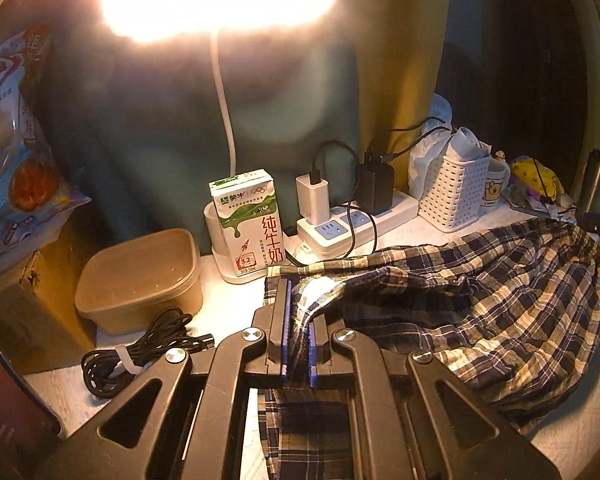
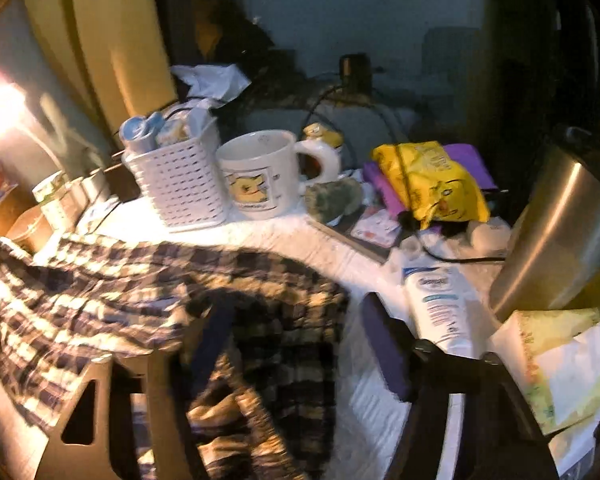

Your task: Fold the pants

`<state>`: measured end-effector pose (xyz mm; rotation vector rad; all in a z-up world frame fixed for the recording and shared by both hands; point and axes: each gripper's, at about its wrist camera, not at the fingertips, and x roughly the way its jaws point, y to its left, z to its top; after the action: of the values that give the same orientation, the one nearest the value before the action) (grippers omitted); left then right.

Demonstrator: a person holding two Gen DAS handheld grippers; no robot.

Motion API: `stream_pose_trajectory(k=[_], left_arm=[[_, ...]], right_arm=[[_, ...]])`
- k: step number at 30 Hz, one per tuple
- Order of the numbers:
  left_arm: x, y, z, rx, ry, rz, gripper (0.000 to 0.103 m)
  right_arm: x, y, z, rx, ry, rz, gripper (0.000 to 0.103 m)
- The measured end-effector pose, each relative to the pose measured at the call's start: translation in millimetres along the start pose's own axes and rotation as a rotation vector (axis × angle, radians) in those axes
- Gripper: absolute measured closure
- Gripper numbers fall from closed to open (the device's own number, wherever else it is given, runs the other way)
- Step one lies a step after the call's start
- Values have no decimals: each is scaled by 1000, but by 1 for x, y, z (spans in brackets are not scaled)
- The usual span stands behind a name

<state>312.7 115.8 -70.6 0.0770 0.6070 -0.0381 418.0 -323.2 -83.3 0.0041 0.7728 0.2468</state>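
Risk: the plaid pants (image 1: 480, 300), pinched at one edge only by the closed left gripper (image 1: 299, 320), may drag into the milk carton (image 1: 249, 224) just ahead-left, or slip free. The right gripper (image 2: 296, 344) stands wide apart, holding nothing, one finger under cloth. The pants lie crumpled, unfolded, spreading rightward from the left gripper.

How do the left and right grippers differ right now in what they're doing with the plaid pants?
The left gripper is shut, pinching a fold of the plaid pants; the right gripper stands open, holding nothing. Cloth runs between the left's pads, but only drapes over the right's left finger. Both are at the pants on the table.
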Motion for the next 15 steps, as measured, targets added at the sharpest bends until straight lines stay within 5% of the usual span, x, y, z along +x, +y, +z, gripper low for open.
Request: stream_pose_trajectory(k=[9, 15], left_arm=[[-6, -5, 2, 7, -10, 11, 97], [-6, -7, 2, 5, -5, 17, 97]], right_arm=[[-1, 7, -2, 31, 35, 20, 55], [-11, 13, -3, 24, 17, 27, 55]])
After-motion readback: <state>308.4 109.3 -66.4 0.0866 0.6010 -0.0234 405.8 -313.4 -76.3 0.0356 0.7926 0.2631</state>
